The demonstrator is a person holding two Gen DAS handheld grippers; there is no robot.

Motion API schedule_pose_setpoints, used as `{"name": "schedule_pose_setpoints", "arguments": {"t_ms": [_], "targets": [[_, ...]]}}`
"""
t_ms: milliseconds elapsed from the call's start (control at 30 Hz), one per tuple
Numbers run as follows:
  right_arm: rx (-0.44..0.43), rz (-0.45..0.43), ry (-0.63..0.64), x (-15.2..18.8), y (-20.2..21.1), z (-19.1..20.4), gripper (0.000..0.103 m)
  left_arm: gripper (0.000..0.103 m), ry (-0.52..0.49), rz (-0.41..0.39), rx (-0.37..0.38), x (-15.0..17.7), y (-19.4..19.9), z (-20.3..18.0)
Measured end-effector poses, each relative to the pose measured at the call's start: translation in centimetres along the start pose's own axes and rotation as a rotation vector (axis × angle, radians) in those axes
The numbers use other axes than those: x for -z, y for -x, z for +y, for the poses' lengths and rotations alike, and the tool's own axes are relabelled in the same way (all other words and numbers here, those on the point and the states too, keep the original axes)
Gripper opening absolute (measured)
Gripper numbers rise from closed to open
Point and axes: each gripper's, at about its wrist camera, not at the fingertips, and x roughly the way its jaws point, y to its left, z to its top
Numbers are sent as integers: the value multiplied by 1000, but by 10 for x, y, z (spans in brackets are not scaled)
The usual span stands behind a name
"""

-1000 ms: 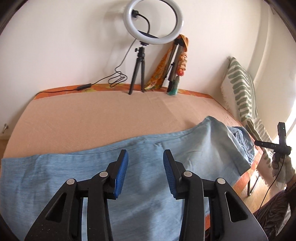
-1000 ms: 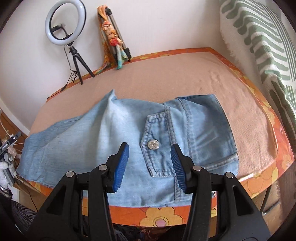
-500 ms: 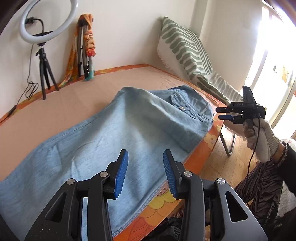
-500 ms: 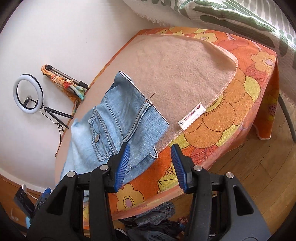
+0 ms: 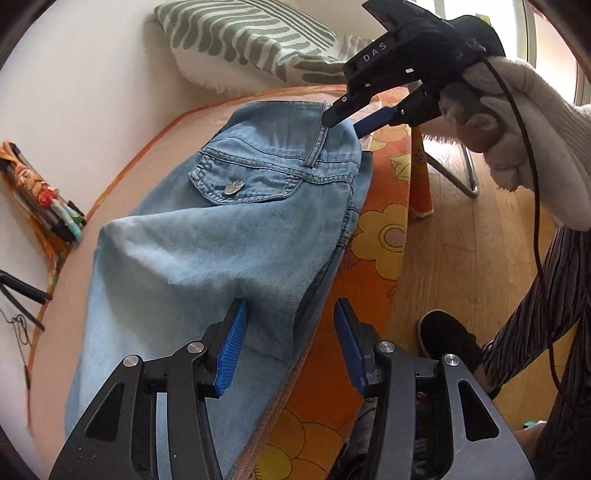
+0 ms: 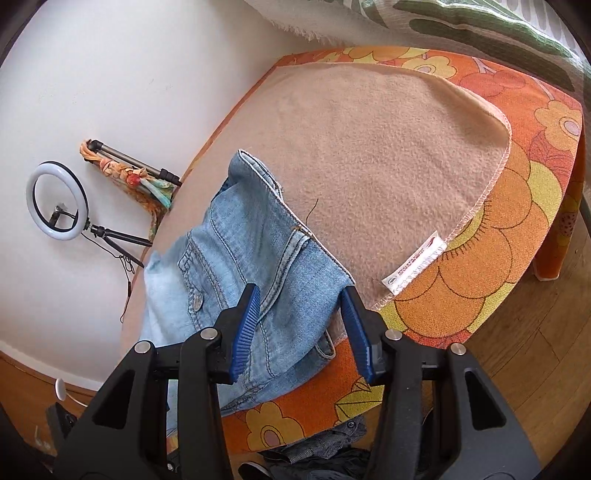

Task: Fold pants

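Light-blue denim pants (image 5: 207,236) lie flat on the beige blanket, back pocket with its metal button (image 5: 233,187) facing up. My left gripper (image 5: 291,347) hovers over the pants' near side seam at the table edge. Its jaws are opening, and the seam shows in the gap without being pinched. In the right wrist view the waistband corner (image 6: 314,280) lies between the blue pads of my right gripper (image 6: 301,328). Those jaws are closing but the pads stand apart from the cloth. The right gripper (image 5: 349,118), held by a gloved hand (image 5: 517,122), also shows at the waistband.
A beige blanket (image 6: 388,155) covers an orange flowered cloth (image 6: 517,206). A ring light (image 6: 57,203) and a scarf-wrapped tripod (image 6: 129,173) stand by the wall. A green-striped throw (image 5: 240,33) lies behind. The wooden floor (image 5: 480,229), a shoe (image 5: 447,336) and heaped clothes (image 6: 314,454) lie below the edge.
The left gripper swung along the pants toward the waist end and its jaws widened. The right gripper moved down onto the waistband corner, rolling, and its jaws narrowed.
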Motion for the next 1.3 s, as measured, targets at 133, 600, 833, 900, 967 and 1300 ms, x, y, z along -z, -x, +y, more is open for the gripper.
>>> {"name": "schedule_pose_setpoints", "arguments": {"t_ms": [133, 600, 833, 900, 967, 1300], "targets": [[5, 5, 3, -3, -2, 1, 15, 29, 77, -40, 1, 2, -1, 23], [-118, 35, -24, 30, 19, 22, 5, 3, 154, -140, 59, 10, 42, 79], [1, 71, 93, 42, 8, 16, 21, 3, 60, -21, 106, 25, 9, 45], [21, 22, 114, 37, 16, 13, 45, 3, 70, -15, 115, 27, 7, 46], [28, 27, 122, 27, 14, 7, 46, 3, 90, -15, 123, 27, 8, 51], [-211, 133, -67, 27, -1, -32, 47, 3, 109, -1, 132, 33, -3, 54]]}}
